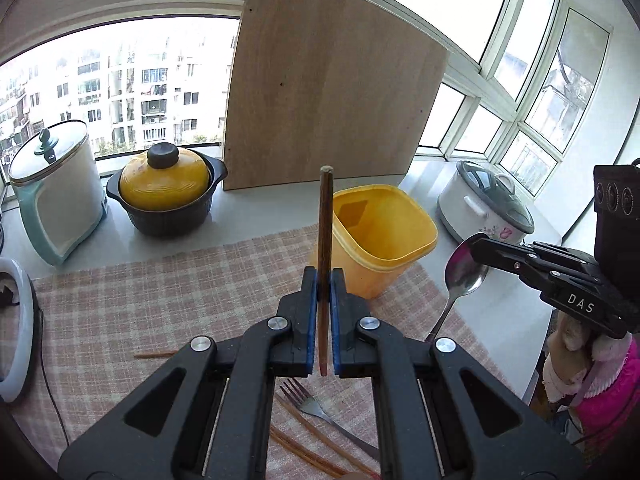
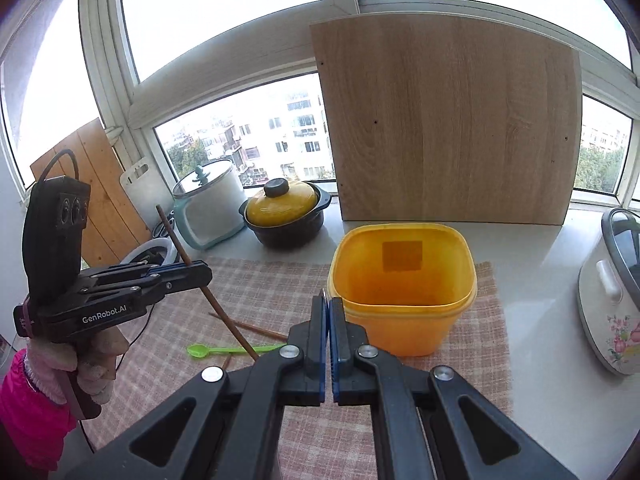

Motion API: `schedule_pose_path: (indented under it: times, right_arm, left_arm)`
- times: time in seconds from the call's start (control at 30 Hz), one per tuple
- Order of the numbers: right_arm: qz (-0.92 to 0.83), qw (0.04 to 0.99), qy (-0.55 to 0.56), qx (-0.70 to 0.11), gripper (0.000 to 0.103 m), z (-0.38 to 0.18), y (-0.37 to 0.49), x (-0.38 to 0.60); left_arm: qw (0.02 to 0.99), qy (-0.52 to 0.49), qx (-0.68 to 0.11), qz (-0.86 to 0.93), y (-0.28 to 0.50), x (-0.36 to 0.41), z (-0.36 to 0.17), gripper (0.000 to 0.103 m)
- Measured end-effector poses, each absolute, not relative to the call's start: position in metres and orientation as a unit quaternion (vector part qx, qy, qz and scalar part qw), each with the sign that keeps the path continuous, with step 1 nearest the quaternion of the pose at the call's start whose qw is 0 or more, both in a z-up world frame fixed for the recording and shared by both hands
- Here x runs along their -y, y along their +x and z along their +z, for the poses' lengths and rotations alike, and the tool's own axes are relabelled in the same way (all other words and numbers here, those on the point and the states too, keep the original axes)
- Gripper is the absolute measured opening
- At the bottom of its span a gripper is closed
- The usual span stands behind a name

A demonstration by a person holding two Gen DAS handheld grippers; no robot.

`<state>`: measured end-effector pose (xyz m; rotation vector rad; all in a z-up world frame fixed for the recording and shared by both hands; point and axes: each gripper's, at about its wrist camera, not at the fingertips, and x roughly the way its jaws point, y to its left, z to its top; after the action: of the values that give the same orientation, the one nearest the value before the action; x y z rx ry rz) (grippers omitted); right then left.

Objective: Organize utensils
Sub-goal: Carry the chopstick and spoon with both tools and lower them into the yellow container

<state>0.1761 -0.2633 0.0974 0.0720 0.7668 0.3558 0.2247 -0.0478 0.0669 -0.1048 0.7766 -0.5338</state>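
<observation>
Left gripper (image 1: 324, 276) clamps chopstick (image 1: 325, 216); right gripper (image 1: 480, 246) clamps spoon (image 1: 466, 270).

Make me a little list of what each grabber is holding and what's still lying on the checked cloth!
left gripper: shut on a brown wooden chopstick, sticking upward
right gripper: shut on a shiny metal spoon, gripped by its bowl
yellow plastic tub: open, looks empty, standing on the pink checked cloth
still on the cloth: small green plastic spoon, silver metal fork, more wooden chopsticks
</observation>
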Motion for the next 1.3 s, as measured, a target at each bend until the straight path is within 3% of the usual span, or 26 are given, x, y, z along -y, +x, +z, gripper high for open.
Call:
schedule_pose_path:
  times: [0.6, 1.3]
  right_arm:
    - [0.096, 0.947, 0.024, -0.305, 0.0, 0.162, 0.234, 0.32]
    - [0.059, 0.93, -0.02, -0.363, 0.0, 0.096, 0.289, 0.313]
  left_arm:
    - [0.906, -0.061, -0.301, -0.292, 0.272, 0.085, 0.141, 0.004]
    - [0.88, -0.032, -0.392, -0.267, 0.317, 0.134, 0.059, 0.004]
